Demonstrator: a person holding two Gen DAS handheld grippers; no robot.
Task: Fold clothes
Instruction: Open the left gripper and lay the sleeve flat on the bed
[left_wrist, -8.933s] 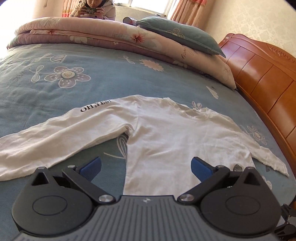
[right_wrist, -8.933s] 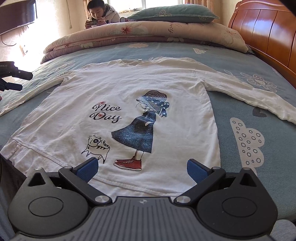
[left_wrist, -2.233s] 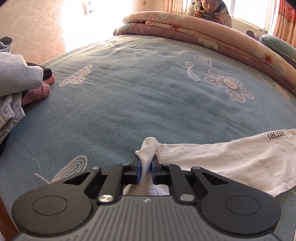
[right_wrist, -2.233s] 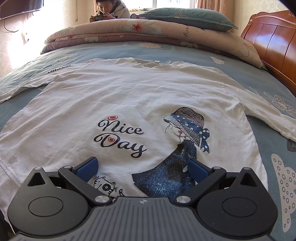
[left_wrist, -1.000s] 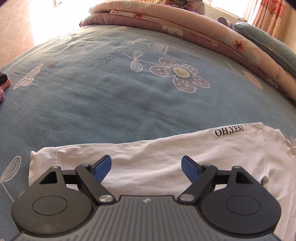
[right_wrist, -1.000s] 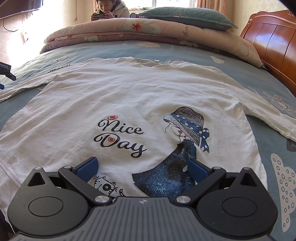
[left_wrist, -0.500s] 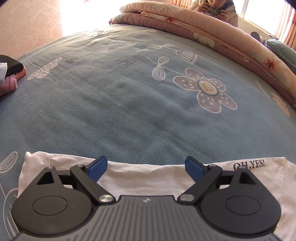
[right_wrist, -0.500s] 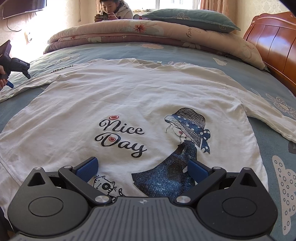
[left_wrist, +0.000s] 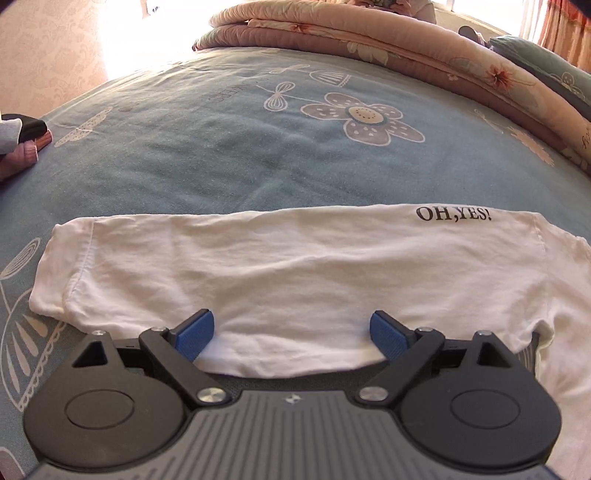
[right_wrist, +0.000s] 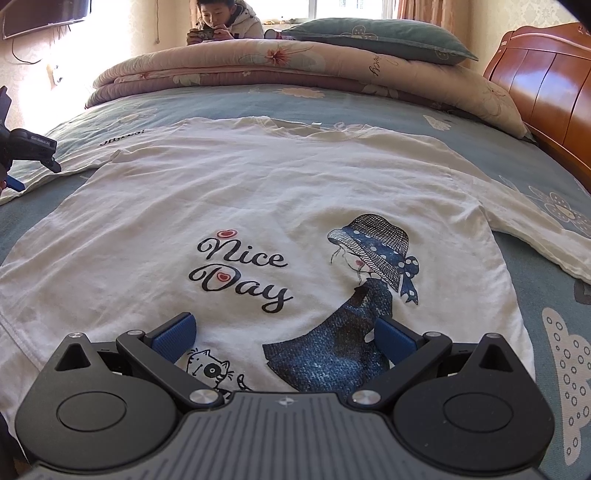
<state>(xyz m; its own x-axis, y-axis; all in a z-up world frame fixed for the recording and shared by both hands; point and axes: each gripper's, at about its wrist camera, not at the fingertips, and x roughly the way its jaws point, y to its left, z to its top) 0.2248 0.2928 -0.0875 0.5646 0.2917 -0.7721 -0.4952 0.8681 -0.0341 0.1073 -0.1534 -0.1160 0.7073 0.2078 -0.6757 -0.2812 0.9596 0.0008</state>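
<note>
Bedsheet (right_wrist: 461, 122) is carrying a white shirt (right_wrist: 258, 192) lying flat, print up, sleeve (left_wrist: 258, 266) stretching left. Left gripper (left_wrist: 291, 334) is hovering over that sleeve, jaws spread wide, gripping nothing. Right gripper (right_wrist: 284, 336) is gaping over the near hem, empty.

left gripper (left_wrist: 291, 334) no longer pinching the cuff, jaws spread wide now with nothing held, sleeve (left_wrist: 258, 266) of the white shirt (right_wrist: 258, 199) pulled out flat and straight on the bedsheet (left_wrist: 221, 147)
</note>
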